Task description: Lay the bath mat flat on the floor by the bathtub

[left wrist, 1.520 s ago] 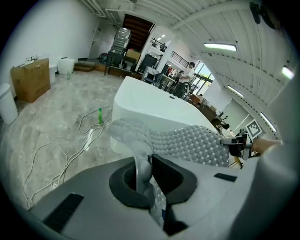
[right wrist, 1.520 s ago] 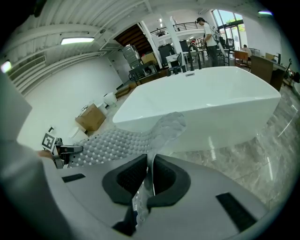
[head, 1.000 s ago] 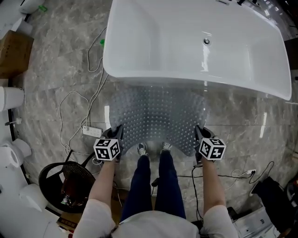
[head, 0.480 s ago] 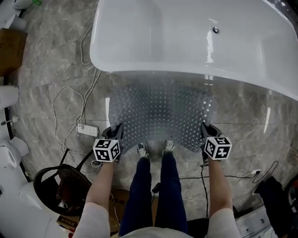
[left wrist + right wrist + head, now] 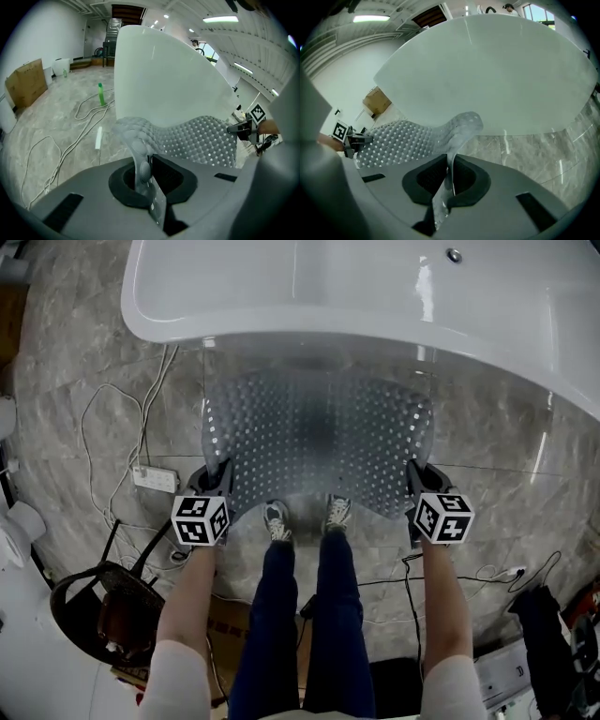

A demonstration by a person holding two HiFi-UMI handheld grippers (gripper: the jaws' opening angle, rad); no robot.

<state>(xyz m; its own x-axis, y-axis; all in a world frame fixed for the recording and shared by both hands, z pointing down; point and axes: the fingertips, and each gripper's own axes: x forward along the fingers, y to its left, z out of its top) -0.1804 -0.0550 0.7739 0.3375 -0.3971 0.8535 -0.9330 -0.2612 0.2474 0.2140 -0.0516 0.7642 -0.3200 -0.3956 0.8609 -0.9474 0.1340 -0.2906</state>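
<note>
By the bathtub (image 5: 328,287), left tongs (image 5: 221,472) and right tongs (image 5: 413,471) pinch the bath mat (image 5: 319,437), long axis along the tub

The left forearm (image 5: 192,601) and right forearm (image 5: 442,601) extend forward and down, roughly parallel, one on each side of the legs (image 5: 300,615). The left gripper (image 5: 218,476) has its jaws clamped on the near left corner of the bath mat (image 5: 319,432). The right gripper (image 5: 415,476), level with it in the head view and well apart, is clamped on the near right corner.
</note>
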